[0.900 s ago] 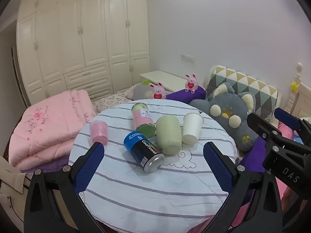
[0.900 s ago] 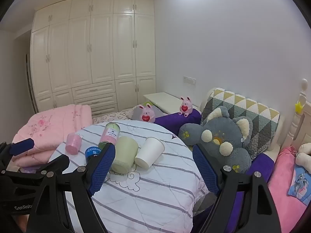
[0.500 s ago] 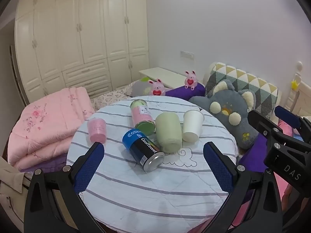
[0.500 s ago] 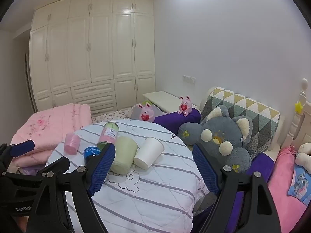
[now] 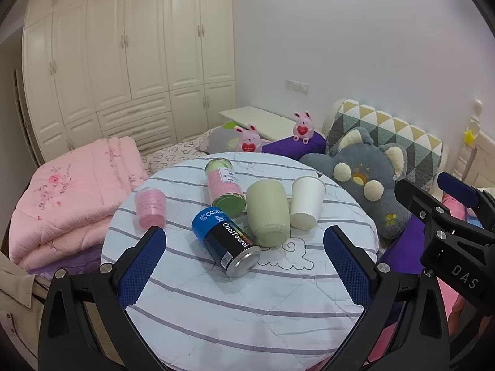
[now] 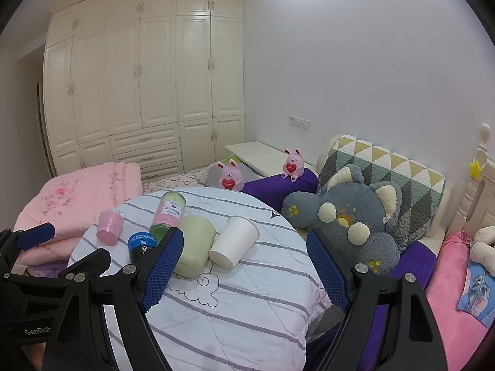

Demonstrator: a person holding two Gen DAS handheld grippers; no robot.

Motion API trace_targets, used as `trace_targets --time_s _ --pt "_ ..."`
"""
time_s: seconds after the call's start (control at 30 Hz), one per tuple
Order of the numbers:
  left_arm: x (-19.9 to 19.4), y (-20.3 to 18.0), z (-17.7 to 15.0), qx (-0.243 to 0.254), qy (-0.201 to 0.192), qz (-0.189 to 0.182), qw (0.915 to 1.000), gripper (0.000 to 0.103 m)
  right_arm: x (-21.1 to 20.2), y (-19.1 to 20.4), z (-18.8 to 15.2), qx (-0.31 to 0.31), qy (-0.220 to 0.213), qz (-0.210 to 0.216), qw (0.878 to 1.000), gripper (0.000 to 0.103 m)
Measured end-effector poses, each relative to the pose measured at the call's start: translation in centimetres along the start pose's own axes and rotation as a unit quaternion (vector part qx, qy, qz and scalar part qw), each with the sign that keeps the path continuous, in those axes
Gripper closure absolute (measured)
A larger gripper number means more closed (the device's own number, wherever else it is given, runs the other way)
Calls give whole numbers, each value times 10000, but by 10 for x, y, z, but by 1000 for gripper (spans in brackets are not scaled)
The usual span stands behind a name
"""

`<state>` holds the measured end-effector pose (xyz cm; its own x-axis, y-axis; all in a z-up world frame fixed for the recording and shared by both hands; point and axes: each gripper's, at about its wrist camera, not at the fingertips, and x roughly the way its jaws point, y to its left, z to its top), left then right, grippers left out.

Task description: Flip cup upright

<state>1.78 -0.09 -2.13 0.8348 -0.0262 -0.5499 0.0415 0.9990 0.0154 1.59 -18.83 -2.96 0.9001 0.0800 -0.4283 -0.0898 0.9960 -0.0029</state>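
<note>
Several cups lie on their sides on a round table with a striped white cloth (image 5: 247,303): a white paper cup (image 5: 306,201) (image 6: 234,241), a pale green cup (image 5: 267,213) (image 6: 195,249) and a small pink cup (image 5: 150,207) (image 6: 109,227). My left gripper (image 5: 244,266) is open and empty, hovering above the near part of the table, short of the cups. My right gripper (image 6: 244,272) is open and empty, to the right of the left one, near the white cup.
A blue and black CoolTowel can (image 5: 225,241) and a pink and green bottle (image 5: 224,185) lie among the cups. A folded pink quilt (image 5: 68,191) is at the left. A grey plush bear (image 5: 365,179) and pillows are at the right.
Both cameras have shifted slightly, and the table and cups sit a little lower left in view. Both grippers stay open. No cup has moved.
</note>
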Motion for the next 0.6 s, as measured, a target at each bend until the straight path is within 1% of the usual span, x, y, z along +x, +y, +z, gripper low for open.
trace_targets --time_s 0.2,0.6 --pt "3 4 1 -47 1 16 10000 0 2 0 1 -3 14 31 10000 20" --pt "16 9 -1 -91 209 -24 9997 0 12 3 -3 -28 139 -9 9999 20"
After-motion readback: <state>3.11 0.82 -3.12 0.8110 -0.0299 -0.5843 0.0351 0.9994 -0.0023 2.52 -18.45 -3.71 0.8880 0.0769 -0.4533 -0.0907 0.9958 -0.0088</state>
